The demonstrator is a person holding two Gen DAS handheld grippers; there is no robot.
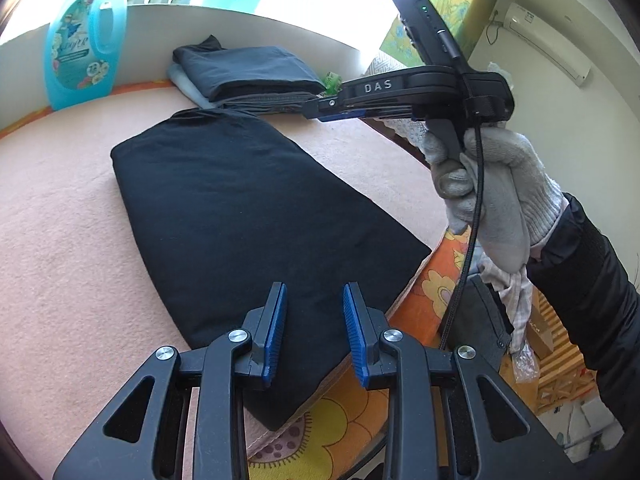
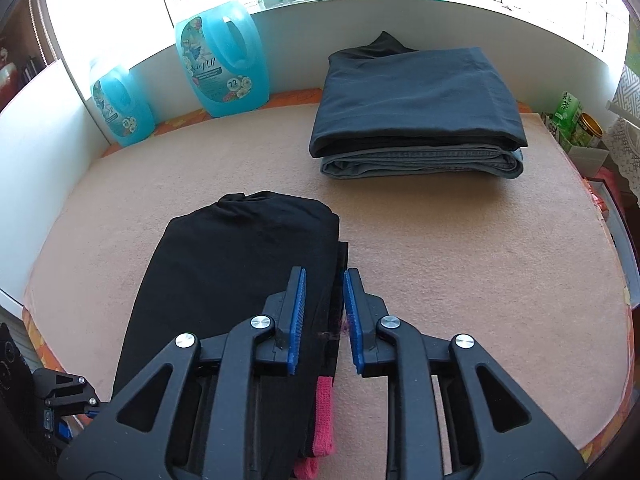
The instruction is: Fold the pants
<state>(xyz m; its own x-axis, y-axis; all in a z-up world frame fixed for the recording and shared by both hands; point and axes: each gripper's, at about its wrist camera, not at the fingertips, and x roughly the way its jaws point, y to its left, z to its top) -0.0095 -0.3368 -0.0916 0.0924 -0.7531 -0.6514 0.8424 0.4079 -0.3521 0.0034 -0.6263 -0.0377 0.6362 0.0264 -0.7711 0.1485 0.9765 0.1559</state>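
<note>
Black pants (image 1: 248, 216) lie folded in a long flat bundle on the pink blanket (image 1: 60, 220); in the right wrist view the pants (image 2: 240, 264) show a pink waistband (image 2: 323, 420) at the near end. My left gripper (image 1: 315, 334) is open and empty, above the near end of the pants. My right gripper (image 2: 324, 320) is open and empty, above the pants' right edge. In the left wrist view the right gripper (image 1: 320, 114) is held up in a gloved hand (image 1: 488, 184) at the table's right side.
A stack of folded dark and grey pants (image 2: 416, 116) lies at the back of the table. Blue detergent jugs (image 2: 222, 64) stand along the white back wall. A green tea box and a tin (image 2: 580, 128) sit at the right edge.
</note>
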